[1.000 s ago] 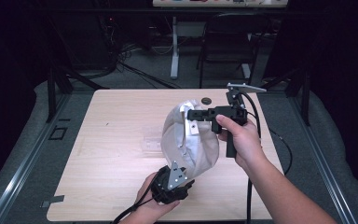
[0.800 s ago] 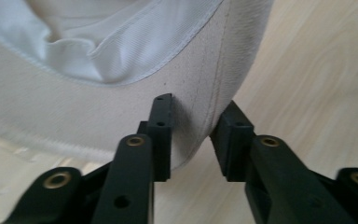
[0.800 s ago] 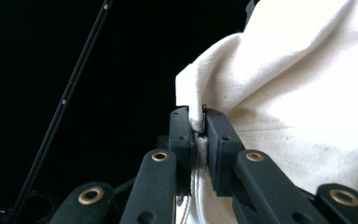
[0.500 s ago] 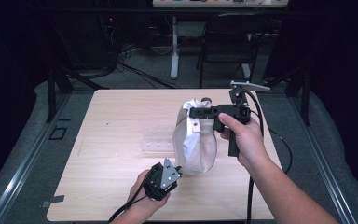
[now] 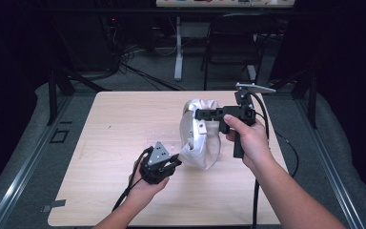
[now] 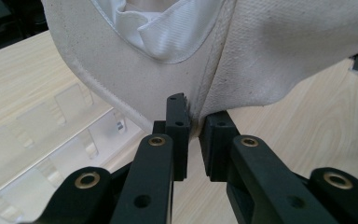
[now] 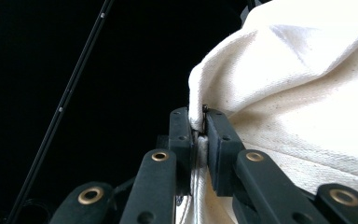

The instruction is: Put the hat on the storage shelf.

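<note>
We held the cream cloth bag [image 5: 200, 138] above the surface [image 5: 119, 124]; right tongs [image 5: 201, 114] clamped on its upper rim; left tongs [image 5: 175, 161], just closing, pinched its lower corner.

Cream canvas bag [image 5: 201, 136] held aloft over the wooden surface [image 5: 119, 124].
Its woven cloth hangs crumpled and stretched, top rim raised, lower corner drawn toward the surface's near edge.

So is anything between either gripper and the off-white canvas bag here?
Nothing visible. The left gripper pinches the off-white canvas bag's lower corner, and the right gripper clamps a fold near its top edge, holding it up over the light wooden table.
</note>
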Tool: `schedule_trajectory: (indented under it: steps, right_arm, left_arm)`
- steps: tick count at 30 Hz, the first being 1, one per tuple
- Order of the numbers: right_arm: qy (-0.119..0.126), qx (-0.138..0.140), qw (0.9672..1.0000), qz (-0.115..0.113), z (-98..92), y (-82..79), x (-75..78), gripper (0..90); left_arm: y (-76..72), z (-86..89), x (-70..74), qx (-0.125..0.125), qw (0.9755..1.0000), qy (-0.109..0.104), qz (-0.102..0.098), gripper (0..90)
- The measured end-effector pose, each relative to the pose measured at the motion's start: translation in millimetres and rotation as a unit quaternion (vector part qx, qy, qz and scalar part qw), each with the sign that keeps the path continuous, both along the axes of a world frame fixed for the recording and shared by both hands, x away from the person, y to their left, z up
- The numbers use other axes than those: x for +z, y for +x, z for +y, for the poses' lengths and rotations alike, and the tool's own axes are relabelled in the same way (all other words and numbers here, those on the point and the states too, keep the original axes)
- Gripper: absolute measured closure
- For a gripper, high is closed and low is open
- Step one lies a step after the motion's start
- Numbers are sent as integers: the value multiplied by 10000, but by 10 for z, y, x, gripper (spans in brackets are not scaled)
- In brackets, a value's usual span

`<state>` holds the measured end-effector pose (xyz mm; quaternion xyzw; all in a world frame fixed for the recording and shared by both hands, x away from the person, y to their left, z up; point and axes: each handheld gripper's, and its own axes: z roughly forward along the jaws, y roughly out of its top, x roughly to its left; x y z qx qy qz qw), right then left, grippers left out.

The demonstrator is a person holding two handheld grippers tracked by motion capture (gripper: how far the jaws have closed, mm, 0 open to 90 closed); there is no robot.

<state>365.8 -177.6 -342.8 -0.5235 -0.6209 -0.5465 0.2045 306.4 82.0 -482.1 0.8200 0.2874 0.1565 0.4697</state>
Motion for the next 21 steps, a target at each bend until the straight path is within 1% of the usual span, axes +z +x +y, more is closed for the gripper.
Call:
schedule_trajectory:
  steps: [4,5,6,8,10,11,12,14,16,17,18,19,21]
  right_arm:
    - [-61,-11,10000,-6,-8,13,-27,821]
    - [-99,-53,9999,15,-12,33,-55,821]
    - [-99,-53,9999,15,-12,33,-55,821]
    - [-134,-98,9998,67,-31,71,-99,821]
    - [-131,-125,9998,79,-36,86,-117,821]
    - [-157,-128,9997,118,-49,118,-149,821]
    - [-133,-133,9998,112,-51,128,-161,821]
    - [-126,-133,9997,145,-53,139,-169,821]
    - [-141,-144,9997,153,-48,160,-182,821]
    - [-122,-156,9997,152,-42,169,-187,821]
    - [-78,-166,9997,179,-33,177,-188,821]
    - [-58,-157,9997,178,-30,180,-184,821]
    - [-93,-100,9998,133,-14,194,-166,821]
  left_arm:
    - [71,-13,-15,10,10000,-15,0,829]
    - [117,-26,-27,14,10000,-10,18,829]
    - [117,-26,-27,14,10000,-10,18,829]
    - [186,-44,-49,27,10000,-16,68,829]
    - [204,-46,-57,30,10000,-21,71,829]
    - [234,-43,-64,33,9999,-75,88,830]
    - [259,-39,-56,12,9999,-127,97,831]
    - [268,-38,-48,23,9998,-149,102,832]
    - [282,-35,-30,14,9999,-113,82,832]
    - [283,-26,-23,45,9999,-118,37,832]
    - [286,-14,-15,26,9999,-153,39,833]
    - [290,-2,-3,21,9999,-165,26,835]
    - [318,11,7,48,9999,-131,28,835]
